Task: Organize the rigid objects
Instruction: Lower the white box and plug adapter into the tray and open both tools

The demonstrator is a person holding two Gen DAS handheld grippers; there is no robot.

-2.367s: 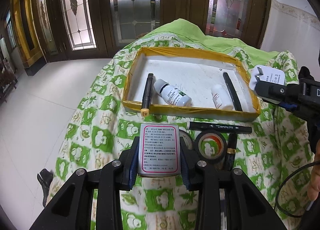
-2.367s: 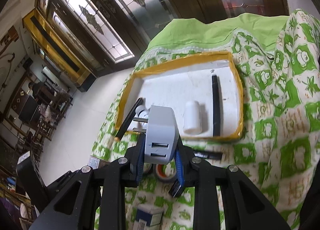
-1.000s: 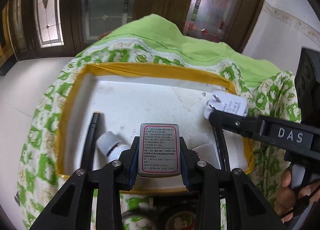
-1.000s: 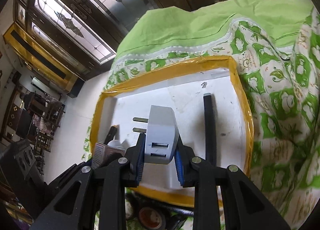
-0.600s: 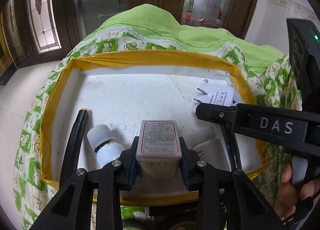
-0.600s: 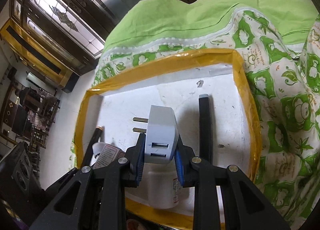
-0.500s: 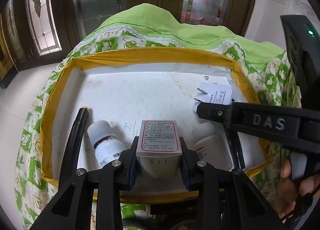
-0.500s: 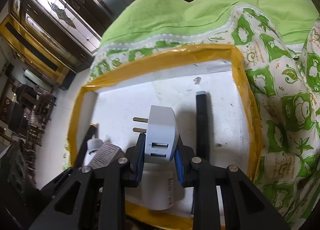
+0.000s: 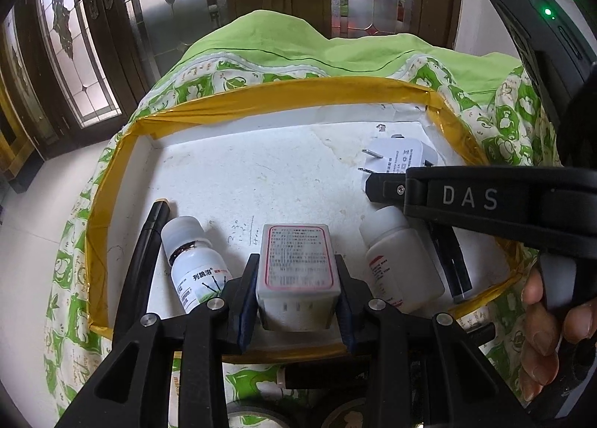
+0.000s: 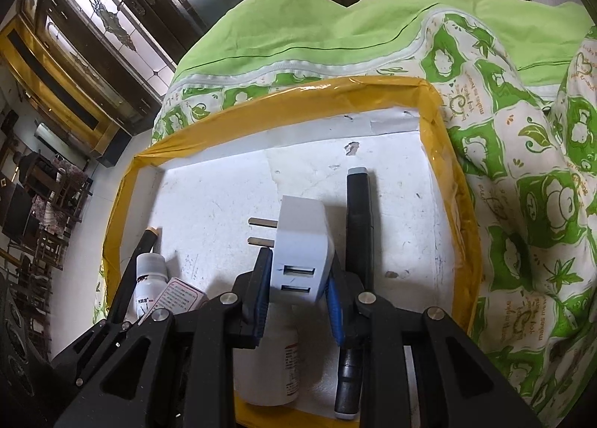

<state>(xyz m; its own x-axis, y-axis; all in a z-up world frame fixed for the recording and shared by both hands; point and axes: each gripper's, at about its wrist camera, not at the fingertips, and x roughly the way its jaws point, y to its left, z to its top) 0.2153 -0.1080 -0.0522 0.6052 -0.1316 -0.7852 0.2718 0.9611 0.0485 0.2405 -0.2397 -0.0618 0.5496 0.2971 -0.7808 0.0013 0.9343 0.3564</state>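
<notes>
Two claws hang low over our tray (image 9: 112, 182): left claw (image 9: 296, 293) is opening around the box (image 9: 296, 264), right claw (image 10: 296, 290) grips the plug (image 10: 298, 241).

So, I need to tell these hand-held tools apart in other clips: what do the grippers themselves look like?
Both are black plastic with angular, open-framed fingers and silver screws. The left gripper has dark blue pads; the right gripper has brighter blue pads. From the left wrist view, the right one's side carries white "DAS" lettering, and a black unit above it shows a green light.
</notes>
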